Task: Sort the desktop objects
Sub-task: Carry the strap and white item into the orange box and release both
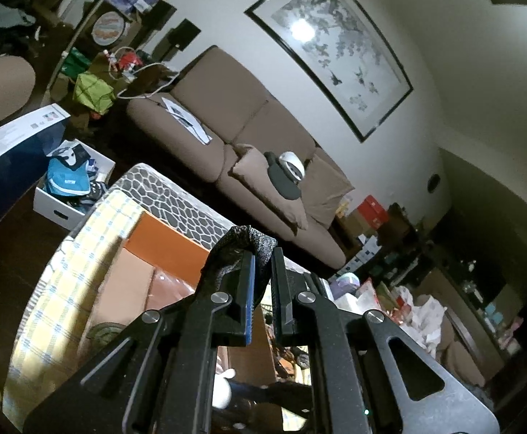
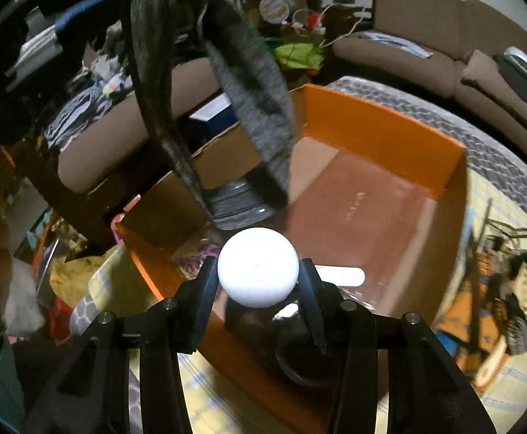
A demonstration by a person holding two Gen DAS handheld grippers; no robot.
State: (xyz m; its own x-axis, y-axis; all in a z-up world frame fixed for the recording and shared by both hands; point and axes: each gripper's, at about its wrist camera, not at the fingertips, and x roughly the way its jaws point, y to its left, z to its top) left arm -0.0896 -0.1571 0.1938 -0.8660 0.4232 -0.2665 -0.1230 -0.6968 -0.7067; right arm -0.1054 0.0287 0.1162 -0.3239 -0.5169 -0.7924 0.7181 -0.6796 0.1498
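My left gripper (image 1: 262, 253) is shut on a dark grey knitted cloth (image 1: 241, 249) and holds it above the orange box (image 1: 162, 229). In the right wrist view the cloth (image 2: 260, 115) hangs down over the orange box (image 2: 382, 126), its lower end near the box floor. My right gripper (image 2: 258, 271) is shut on the white round cap (image 2: 258, 267) of a dark bottle (image 2: 299, 347) and holds it over the box's near wall. A white flat item (image 2: 339, 275) lies on the box floor.
The box sits on a yellow checked tablecloth (image 2: 487, 199). A cluttered orange and black object (image 2: 498, 289) lies right of the box. A brown sofa (image 1: 249, 133) stands beyond the table. A white floor box (image 1: 72, 184) holds clothes at left.
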